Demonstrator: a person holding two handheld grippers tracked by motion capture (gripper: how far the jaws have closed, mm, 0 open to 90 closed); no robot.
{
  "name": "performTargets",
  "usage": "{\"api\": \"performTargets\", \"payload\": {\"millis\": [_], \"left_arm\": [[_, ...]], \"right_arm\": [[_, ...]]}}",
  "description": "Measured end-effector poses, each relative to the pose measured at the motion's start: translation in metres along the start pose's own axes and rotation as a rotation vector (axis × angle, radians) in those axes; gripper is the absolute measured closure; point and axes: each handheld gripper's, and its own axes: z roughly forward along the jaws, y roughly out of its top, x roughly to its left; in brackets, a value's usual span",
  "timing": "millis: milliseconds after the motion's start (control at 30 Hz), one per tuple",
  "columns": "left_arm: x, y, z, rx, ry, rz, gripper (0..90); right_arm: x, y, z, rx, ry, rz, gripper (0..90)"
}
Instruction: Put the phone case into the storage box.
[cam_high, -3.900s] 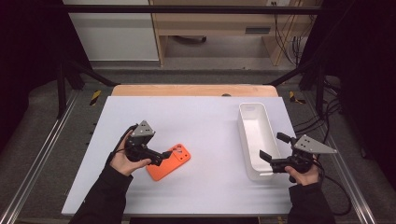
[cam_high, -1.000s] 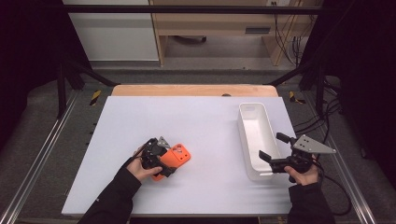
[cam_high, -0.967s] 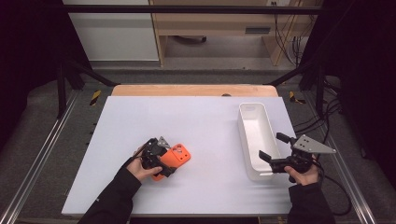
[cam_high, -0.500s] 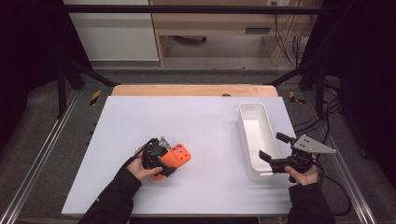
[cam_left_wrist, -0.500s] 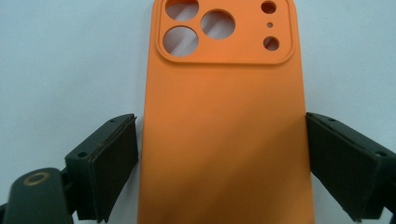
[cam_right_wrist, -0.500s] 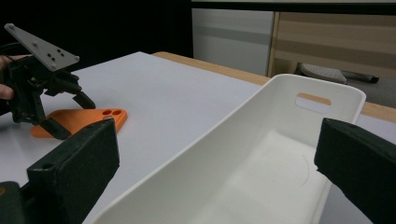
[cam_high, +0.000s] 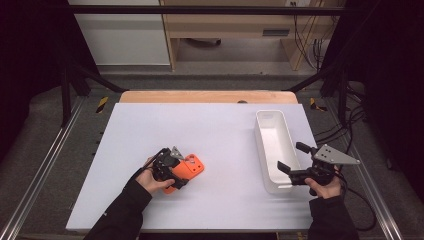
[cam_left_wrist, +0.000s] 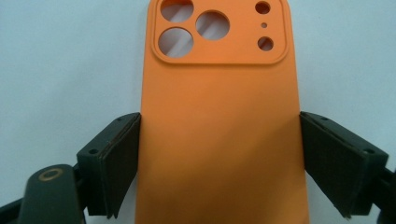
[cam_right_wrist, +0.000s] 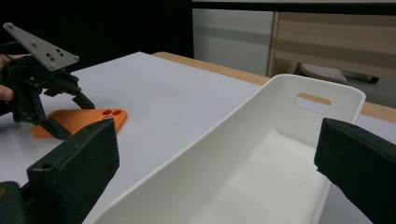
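Orange and flat on the white table (cam_high: 220, 130), a phone case (cam_left_wrist: 219, 121) lies back-up between the spread fingers (cam_left_wrist: 114, 163) of the left gripper (cam_high: 172, 167), camera holes pointing away from the hand. Neither pad seems to press its long edges yet; a thin gap shows on the right side. Well apart, to the right, stands a white bin (cam_high: 274, 145), whose near end sits between the open fingers (cam_right_wrist: 79, 163) of the right gripper (cam_high: 295, 165), poised astride it. Soft and lying low, the case could buckle or squirt free if squeezed hard, or scrape along the table instead of lifting.
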Motion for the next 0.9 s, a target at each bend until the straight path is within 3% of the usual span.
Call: {"api": "performTargets", "payload": {"millis": [367, 900], "left_arm": [[0.000, 0.001, 0.000, -0.005, 0.000, 0.003, 15.6], [0.000, 0.004, -0.013, -0.064, -0.005, 0.002, 15.6]], "right_arm": [[0.000, 0.000, 0.000, -0.001, 0.000, 0.000, 0.4], [0.000, 0.000, 0.000, 0.000, 0.002, -0.002, 0.4]]}}
